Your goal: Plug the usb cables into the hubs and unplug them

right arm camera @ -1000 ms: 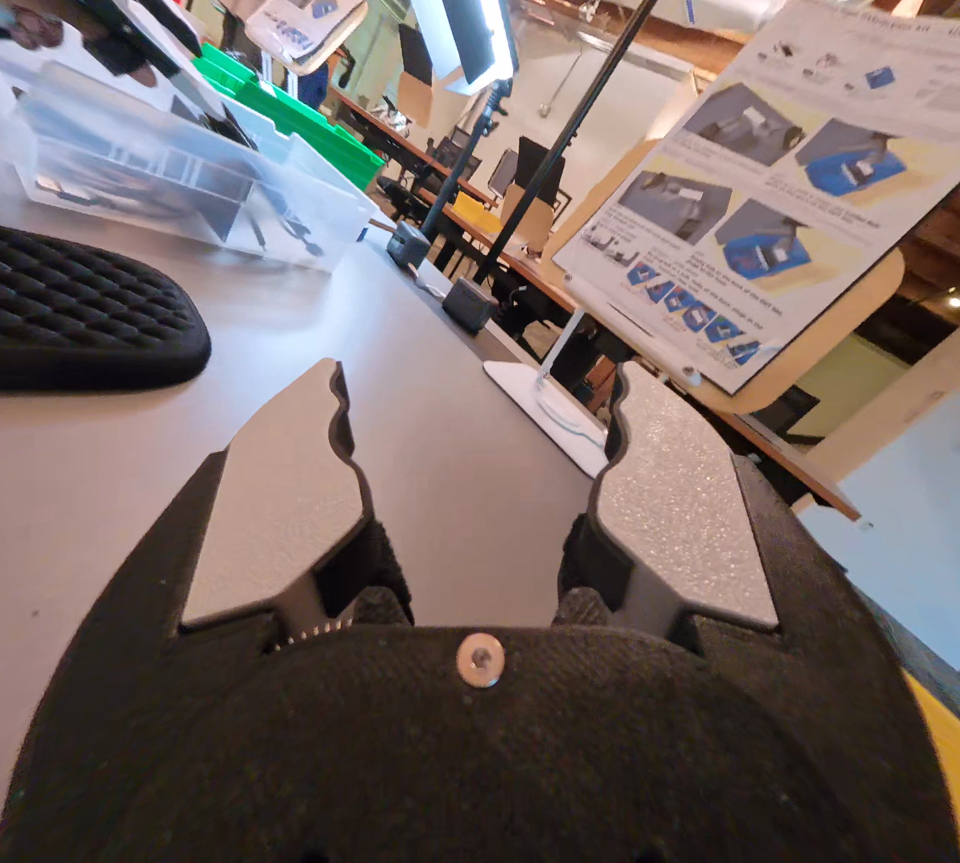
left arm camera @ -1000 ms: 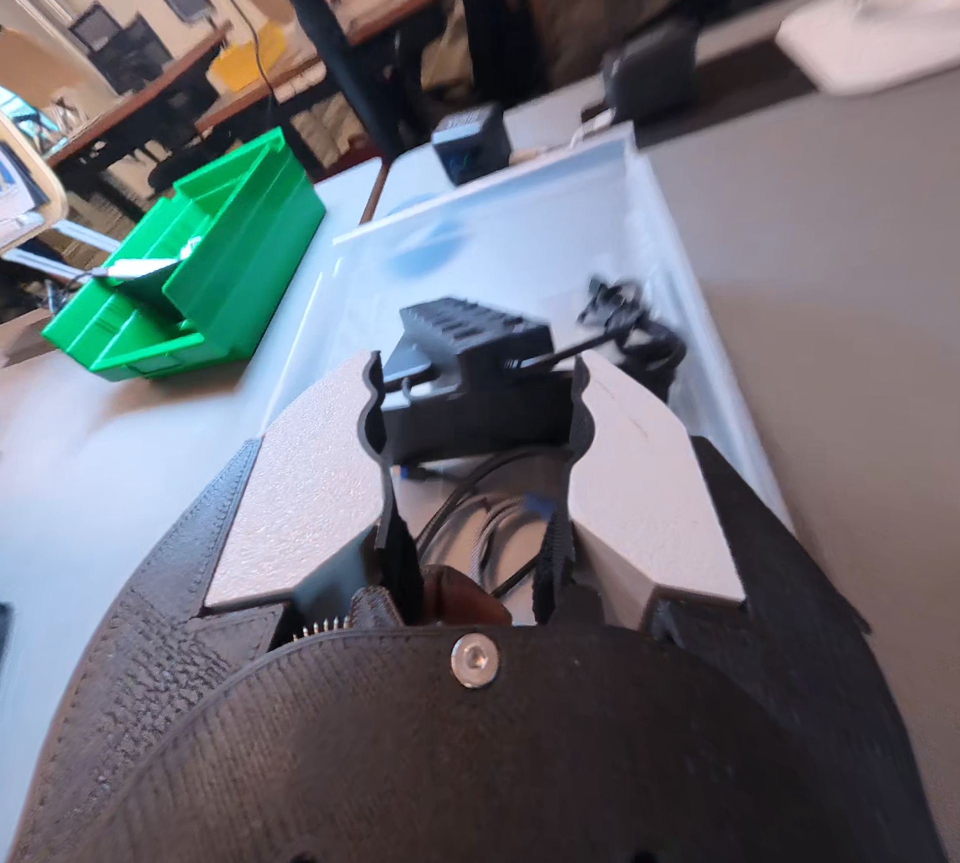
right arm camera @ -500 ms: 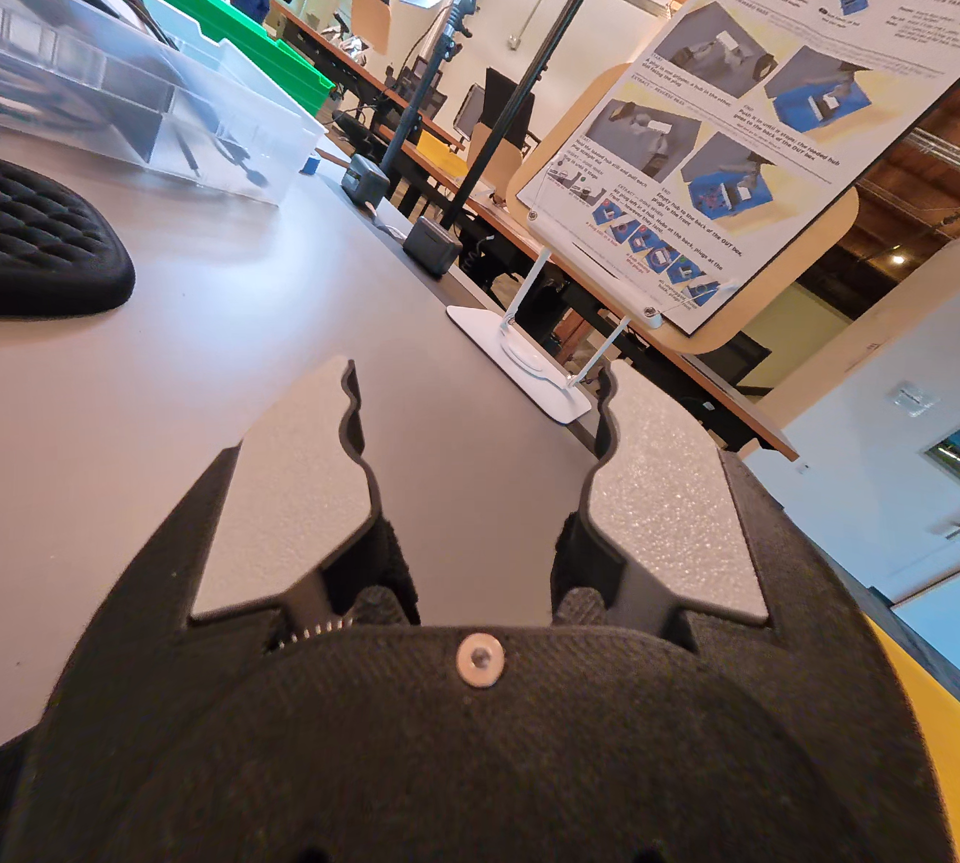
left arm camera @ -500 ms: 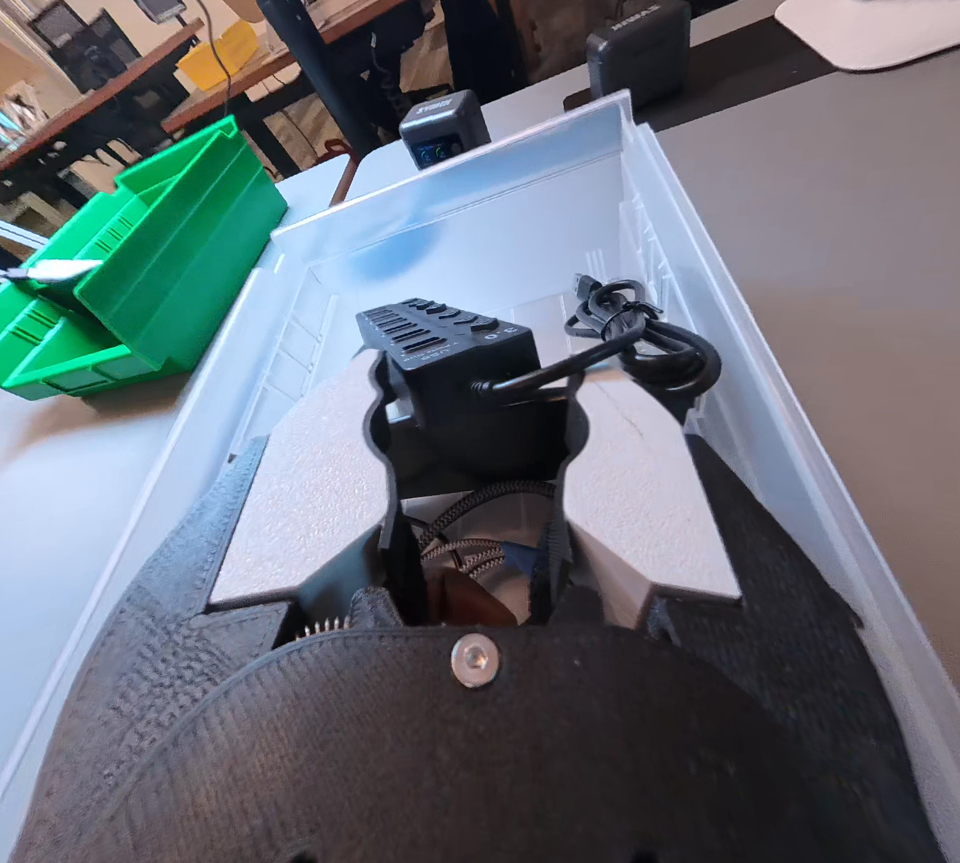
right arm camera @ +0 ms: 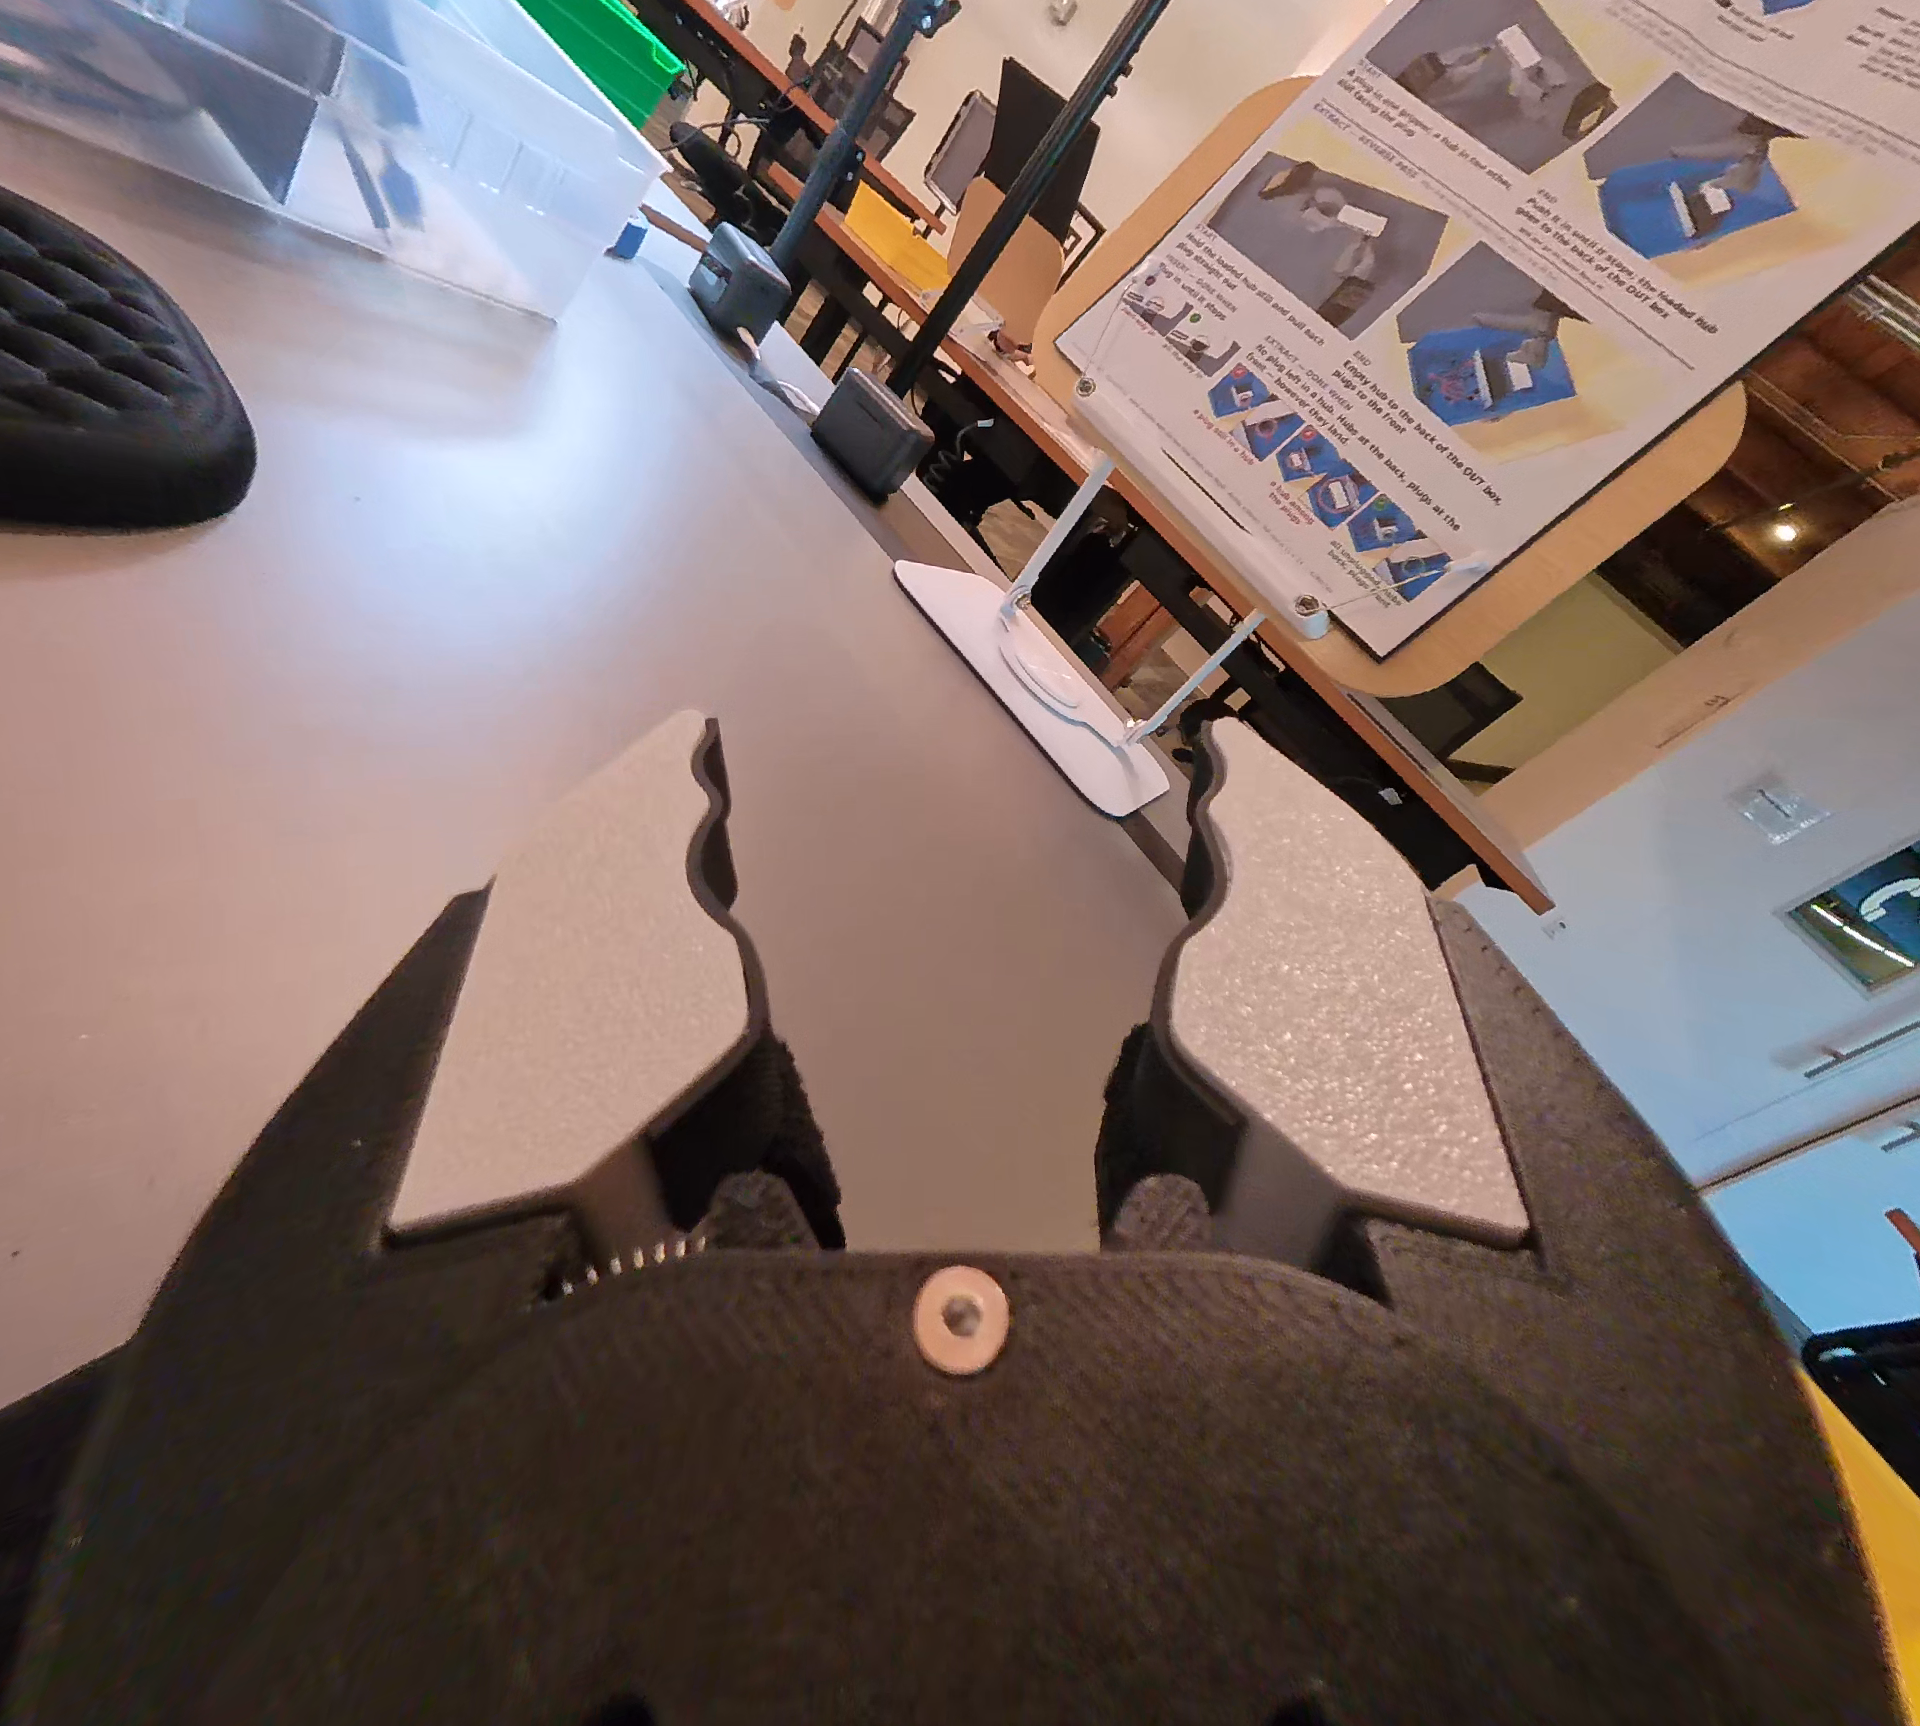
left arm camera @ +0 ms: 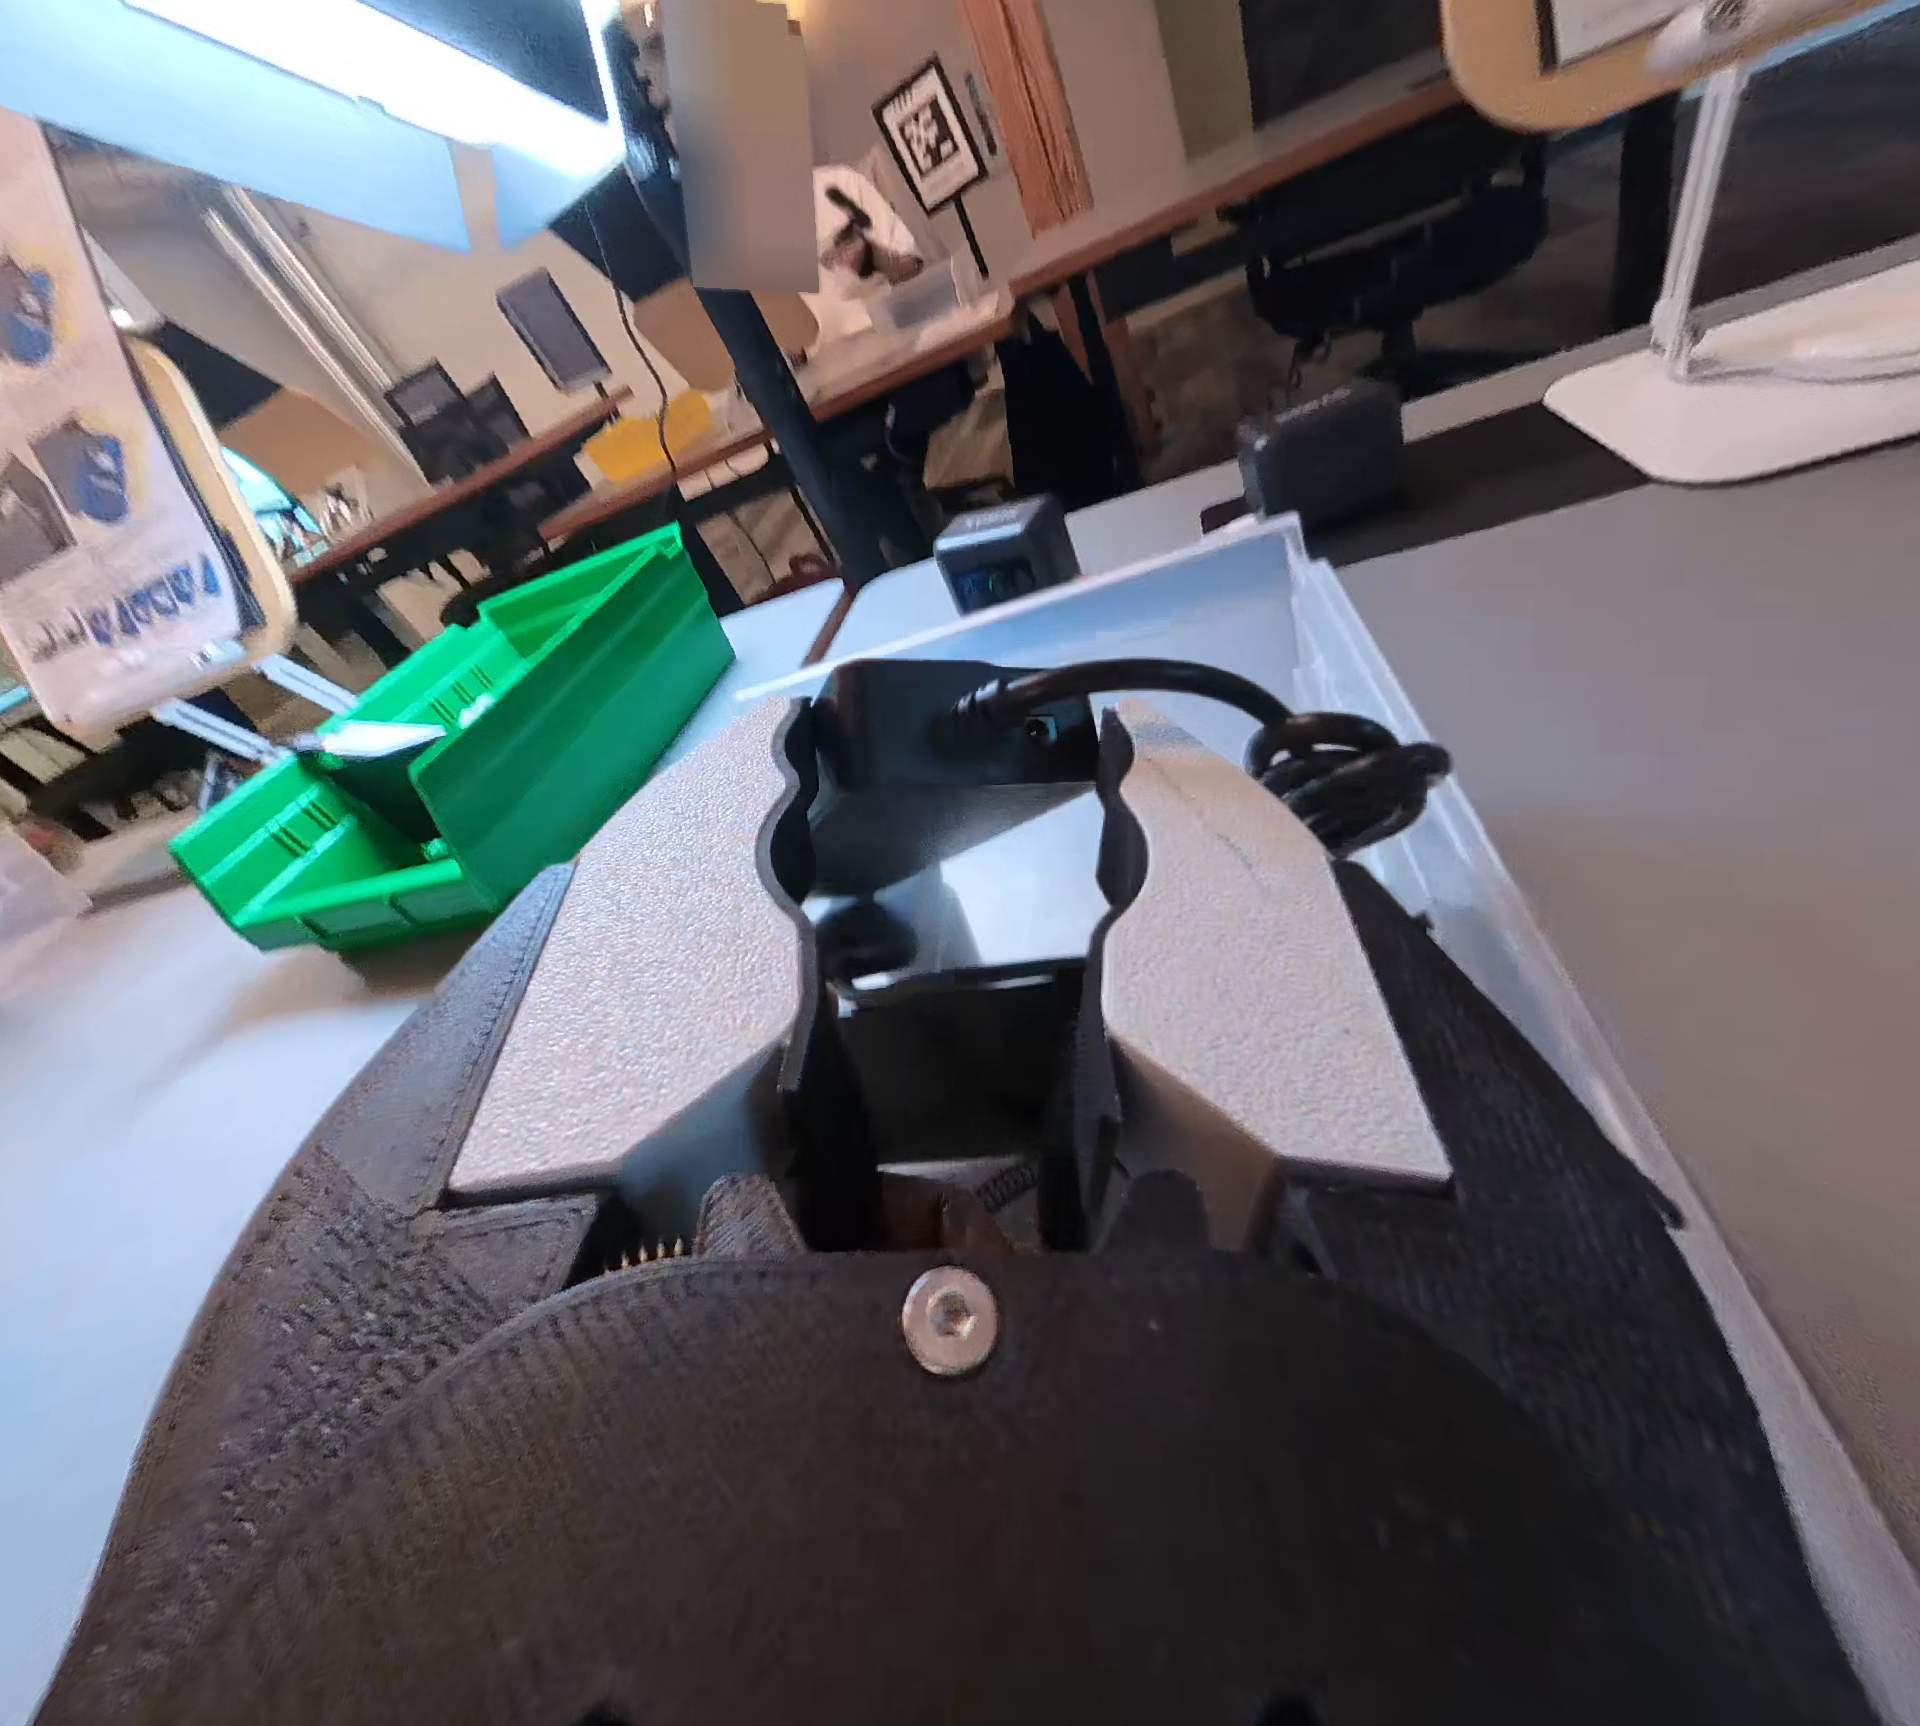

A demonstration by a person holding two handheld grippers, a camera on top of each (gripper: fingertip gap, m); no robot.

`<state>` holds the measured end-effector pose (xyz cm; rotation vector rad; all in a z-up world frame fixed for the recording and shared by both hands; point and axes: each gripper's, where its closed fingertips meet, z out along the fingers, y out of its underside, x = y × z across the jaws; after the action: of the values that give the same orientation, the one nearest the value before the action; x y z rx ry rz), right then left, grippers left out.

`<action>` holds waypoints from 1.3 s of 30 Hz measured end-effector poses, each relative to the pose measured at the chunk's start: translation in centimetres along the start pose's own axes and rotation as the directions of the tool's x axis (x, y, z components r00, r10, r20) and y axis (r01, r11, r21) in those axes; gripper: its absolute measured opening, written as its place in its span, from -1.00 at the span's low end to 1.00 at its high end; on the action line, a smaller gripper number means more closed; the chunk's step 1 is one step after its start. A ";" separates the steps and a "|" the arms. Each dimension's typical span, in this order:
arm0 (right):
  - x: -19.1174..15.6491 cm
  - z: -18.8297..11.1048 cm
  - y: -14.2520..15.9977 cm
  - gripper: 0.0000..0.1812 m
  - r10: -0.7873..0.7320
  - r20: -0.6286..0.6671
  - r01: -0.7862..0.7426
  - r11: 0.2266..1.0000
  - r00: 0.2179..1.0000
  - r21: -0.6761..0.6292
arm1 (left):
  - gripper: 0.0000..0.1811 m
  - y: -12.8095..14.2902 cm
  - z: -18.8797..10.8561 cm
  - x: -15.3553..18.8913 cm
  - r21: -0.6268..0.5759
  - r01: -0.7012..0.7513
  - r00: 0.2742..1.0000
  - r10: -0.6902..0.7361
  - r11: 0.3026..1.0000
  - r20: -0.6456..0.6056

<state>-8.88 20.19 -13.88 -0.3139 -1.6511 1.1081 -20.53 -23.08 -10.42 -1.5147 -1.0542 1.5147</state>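
My left gripper (left arm camera: 948, 777) is shut on a black USB hub (left arm camera: 935, 757) and holds it up over the clear plastic bin (left arm camera: 1382, 741). The hub's black cable (left arm camera: 1340, 772) curls off its end in a bundle to the right. A second dark block (left arm camera: 951, 1022) shows lower between the fingers, inside the bin. My right gripper (right arm camera: 956, 803) is open and empty, low over the grey table (right arm camera: 416, 741). The clear bin also shows in the right wrist view (right arm camera: 343, 107) at the upper left.
Green bins (left arm camera: 468, 741) stand left of the clear bin. A black padded rest (right arm camera: 94, 388) lies on the table at the left. An instruction board on a white stand (right arm camera: 1039, 689) stands at the table's far edge, beside two dark clamp blocks (right arm camera: 868, 429) with poles. The gap from one gripper's tips to the other's is roughly 45 centimeters.
My left gripper has closed on the hub and lifted it up out of the bin, tilting upward. My right gripper has shifted a little over the table, still open.
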 end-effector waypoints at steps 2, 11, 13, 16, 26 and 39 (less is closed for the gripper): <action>-0.2 0.1 0.1 -0.07 -0.015 0.005 0.015 1.000 1.000 -0.009 | -0.43 -1.7 -0.4 -0.2 0.055 -0.023 1.000 0.023 0.998 0.002; -0.6 0.1 -0.1 -0.07 -0.052 0.012 0.052 0.998 0.999 -0.019 | -0.69 -8.7 -2.2 -0.8 0.218 -0.097 0.992 0.111 0.971 -0.054; -0.5 0.1 -0.3 -0.07 -0.049 0.007 0.050 0.999 0.999 -0.011 | -0.69 -9.0 -2.4 -0.5 0.212 -0.156 0.984 0.171 0.965 -0.051; -0.6 0.0 -0.5 -0.07 -0.057 0.013 0.057 0.998 0.998 -0.010 | -0.75 -9.6 -3.1 -0.2 0.247 -0.198 0.977 0.212 0.949 -0.030; -0.7 -0.2 -1.0 -0.09 -0.075 0.013 0.075 0.997 0.997 -0.008 | -0.92 -15.4 -6.1 -0.7 0.437 -0.196 0.976 0.218 0.878 0.000; -2.5 -1.5 -4.6 -0.10 0.102 0.174 -0.130 0.979 0.979 0.157 | -0.92 -23.5 -17.5 8.2 0.682 0.492 0.707 0.209 0.541 -0.676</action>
<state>-5.17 16.84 -11.81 -0.2162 -1.6878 1.3845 -4.50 -5.51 8.53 -1.0359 0.0782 0.8869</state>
